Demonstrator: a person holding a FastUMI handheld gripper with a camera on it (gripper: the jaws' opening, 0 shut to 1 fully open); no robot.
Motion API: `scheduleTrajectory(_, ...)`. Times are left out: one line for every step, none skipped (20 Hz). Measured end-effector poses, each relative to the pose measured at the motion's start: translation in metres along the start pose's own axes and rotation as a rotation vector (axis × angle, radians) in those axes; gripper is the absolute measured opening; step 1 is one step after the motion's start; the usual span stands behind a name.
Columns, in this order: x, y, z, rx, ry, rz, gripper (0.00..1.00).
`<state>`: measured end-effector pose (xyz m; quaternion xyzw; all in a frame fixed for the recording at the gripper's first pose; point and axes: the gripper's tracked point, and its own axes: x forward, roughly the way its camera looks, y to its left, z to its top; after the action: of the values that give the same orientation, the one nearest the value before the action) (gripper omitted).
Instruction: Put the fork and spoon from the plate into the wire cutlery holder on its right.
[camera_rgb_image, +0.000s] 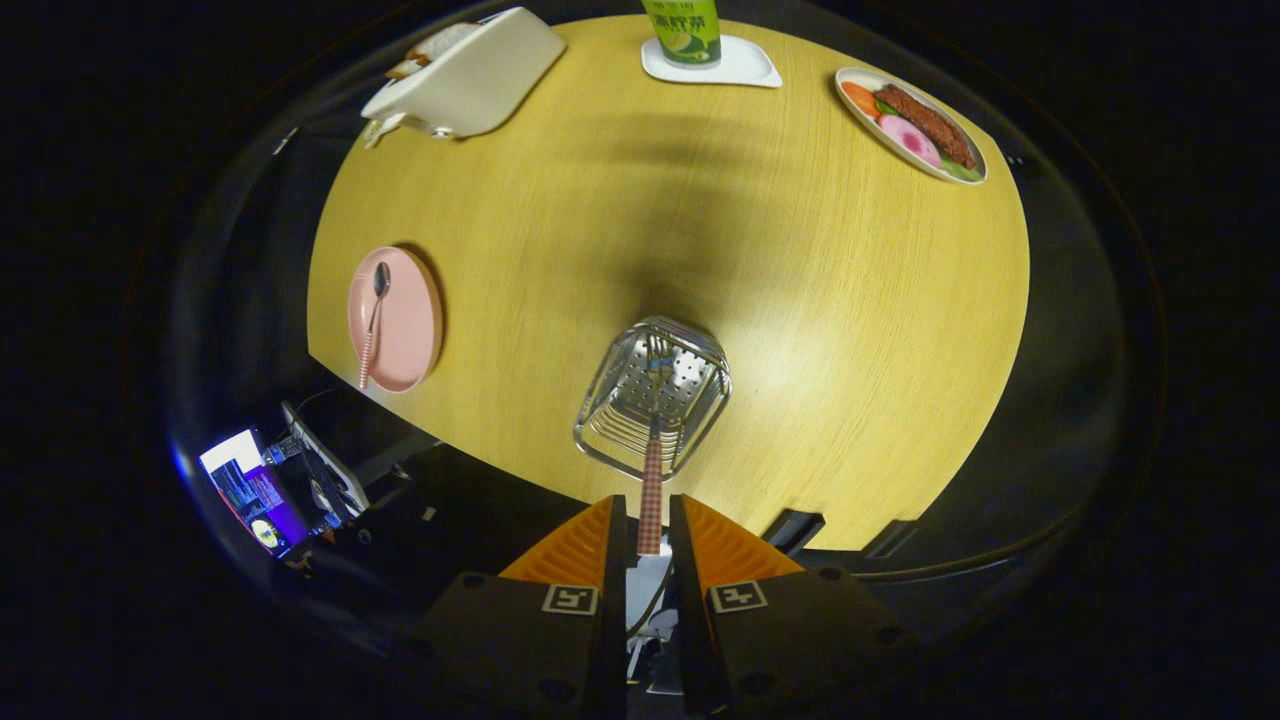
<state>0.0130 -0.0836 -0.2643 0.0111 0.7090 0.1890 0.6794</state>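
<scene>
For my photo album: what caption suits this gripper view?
Fingers lower a checked-handled fork into the wire holder; spoon waits on the pink plate.

A mock dining corner set up inside a dark booth: beyond the tool (648, 520), a round wooden worktop (780, 300) carries a plate of food (912, 124), a drink can on a coaster (712, 62) and a pink plate (396, 318). Beside the worktop's near edge, left of the tool, a lit screen (248, 490) and cabling suggest a recording rig.
</scene>
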Motion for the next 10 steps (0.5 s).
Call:
scheduleTrajectory(-0.008,0.016,0.006,-0.002,-0.059,0.028,0.27)
scheduleTrajectory(-0.013,0.032,0.01,-0.004,-0.113,0.062,0.3)
scheduleTrajectory(-0.017,0.051,0.013,-0.007,-0.157,0.099,0.33)
scheduleTrajectory(-0.019,0.07,0.017,-0.007,-0.192,0.131,0.33)
scheduleTrajectory(-0.019,0.087,0.019,-0.005,-0.221,0.154,0.33)
scheduleTrajectory(-0.018,0.103,0.021,-0.011,-0.242,0.17,0.36)
scheduleTrajectory(-0.013,0.12,0.024,-0.021,-0.256,0.185,0.38)
scheduleTrajectory(-0.007,0.141,0.023,-0.035,-0.263,0.206,0.45)
scheduleTrajectory(0.0,0.161,0.023,-0.045,-0.266,0.23,0.49)
scheduleTrajectory(0.007,0.181,0.024,-0.052,-0.264,0.252,0.49)
